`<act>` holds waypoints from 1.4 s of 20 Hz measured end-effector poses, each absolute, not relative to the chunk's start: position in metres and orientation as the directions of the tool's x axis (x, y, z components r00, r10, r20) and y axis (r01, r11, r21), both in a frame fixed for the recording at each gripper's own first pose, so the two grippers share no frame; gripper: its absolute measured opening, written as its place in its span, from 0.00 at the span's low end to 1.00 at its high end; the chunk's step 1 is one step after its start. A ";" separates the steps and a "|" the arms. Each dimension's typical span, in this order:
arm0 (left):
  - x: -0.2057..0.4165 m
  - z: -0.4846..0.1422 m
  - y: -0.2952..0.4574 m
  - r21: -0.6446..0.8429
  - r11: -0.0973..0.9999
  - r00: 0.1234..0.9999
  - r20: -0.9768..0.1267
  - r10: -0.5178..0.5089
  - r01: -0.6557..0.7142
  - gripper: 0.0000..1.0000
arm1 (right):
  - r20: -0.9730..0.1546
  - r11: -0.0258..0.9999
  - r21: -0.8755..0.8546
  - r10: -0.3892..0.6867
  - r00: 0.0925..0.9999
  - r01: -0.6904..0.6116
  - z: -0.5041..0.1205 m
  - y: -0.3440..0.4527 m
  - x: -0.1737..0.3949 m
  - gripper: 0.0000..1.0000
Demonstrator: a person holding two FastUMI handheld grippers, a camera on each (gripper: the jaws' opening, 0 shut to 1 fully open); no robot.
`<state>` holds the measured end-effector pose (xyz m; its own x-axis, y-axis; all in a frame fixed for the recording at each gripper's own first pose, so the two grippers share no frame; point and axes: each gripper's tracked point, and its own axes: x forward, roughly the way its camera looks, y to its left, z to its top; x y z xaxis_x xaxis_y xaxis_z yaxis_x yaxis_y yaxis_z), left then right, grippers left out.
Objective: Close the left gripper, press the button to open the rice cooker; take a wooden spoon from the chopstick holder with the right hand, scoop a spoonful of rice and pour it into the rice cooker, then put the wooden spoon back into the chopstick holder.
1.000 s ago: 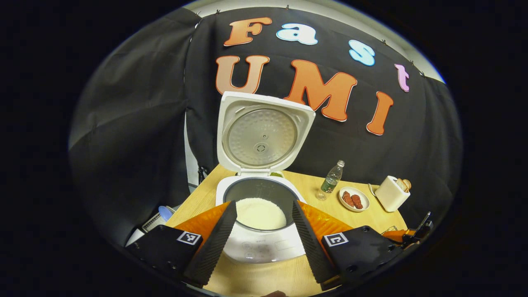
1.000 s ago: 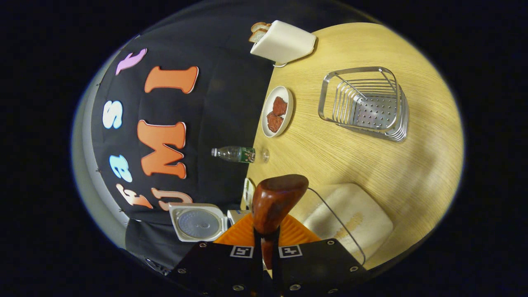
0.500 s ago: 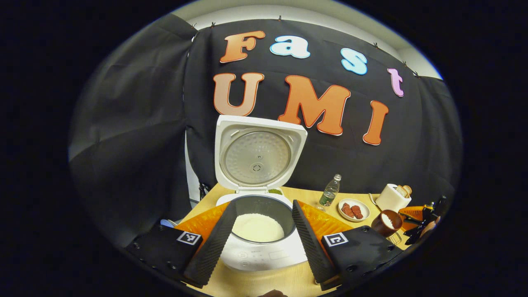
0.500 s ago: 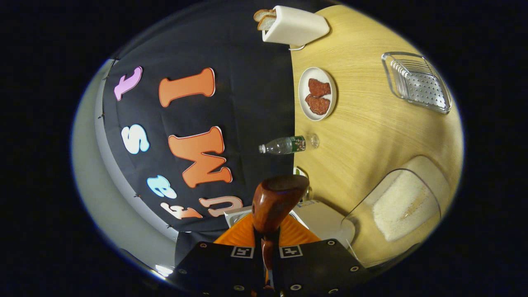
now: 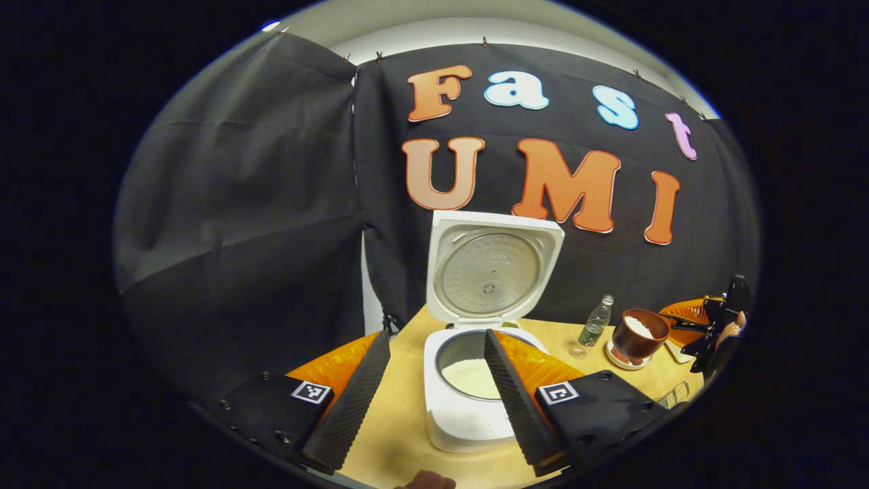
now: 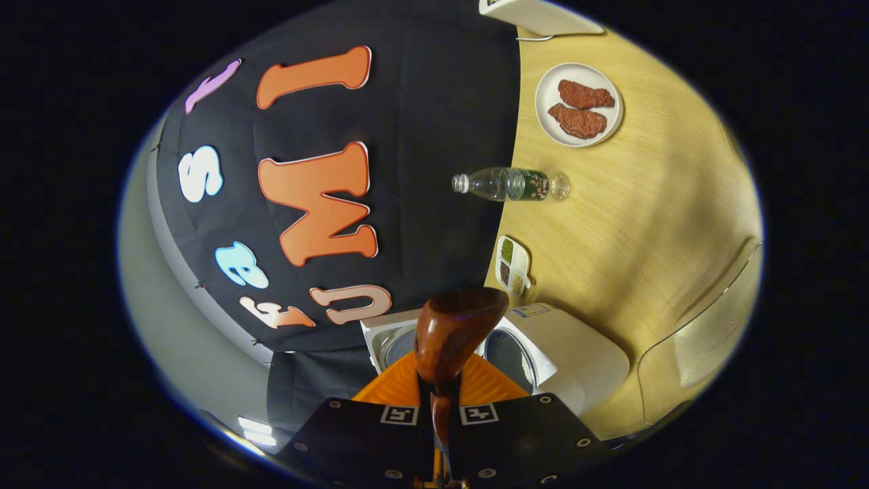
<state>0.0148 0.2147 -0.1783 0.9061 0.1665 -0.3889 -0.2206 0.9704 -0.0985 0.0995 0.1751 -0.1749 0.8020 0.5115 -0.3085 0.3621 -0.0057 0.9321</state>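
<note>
Rice [image 5: 639,325] heaps the wooden spoon [image 6: 450,333] clamped by the right gripper [image 6: 440,407]; left gripper [image 5: 434,401] gapes empty.

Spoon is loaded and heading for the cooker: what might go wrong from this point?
1. The spoon, full of rice, rides in the right tool, which is shut on its handle; a tilt before it reaches the pot would likely spill grains on the table.
2. The open left tool hangs in front of the cooker, so the spoon could clip it.
3. The bottle stands near the spoon's path and might be knocked.
</note>
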 end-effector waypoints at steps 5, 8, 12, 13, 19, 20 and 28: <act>-0.003 -0.166 0.245 -0.020 0.967 0.909 -0.345 0.233 -0.256 0.96 | -0.332 0.096 0.937 0.536 0.776 0.335 -0.167 0.223 0.141 0.08; -0.014 -0.164 0.254 0.015 0.962 0.905 -0.335 0.262 -0.272 0.96 | -0.373 0.220 0.928 0.522 0.767 0.302 -0.171 0.247 0.166 0.08; -0.023 -0.168 0.270 0.026 0.954 0.893 -0.344 0.289 -0.299 0.95 | -0.411 0.393 0.892 0.496 0.765 0.224 -0.164 0.275 0.190 0.08; -0.026 -0.168 0.274 0.031 0.950 0.889 -0.346 0.301 -0.310 0.96 | -0.416 0.440 0.876 0.486 0.768 0.196 -0.163 0.280 0.194 0.08; -0.037 -0.172 0.291 0.043 0.935 0.866 -0.363 0.344 -0.353 0.96 | -0.445 0.709 0.705 0.428 0.787 0.013 -0.156 0.310 0.203 0.08; -0.039 -0.174 0.293 0.048 0.933 0.863 -0.365 0.349 -0.357 0.96 | -0.443 0.744 0.668 0.414 0.795 -0.014 -0.154 0.313 0.205 0.08; -0.045 -0.176 0.304 0.058 0.929 0.853 -0.379 0.358 -0.364 0.95 | -0.369 0.893 0.419 0.334 0.867 -0.165 -0.120 0.324 0.220 0.08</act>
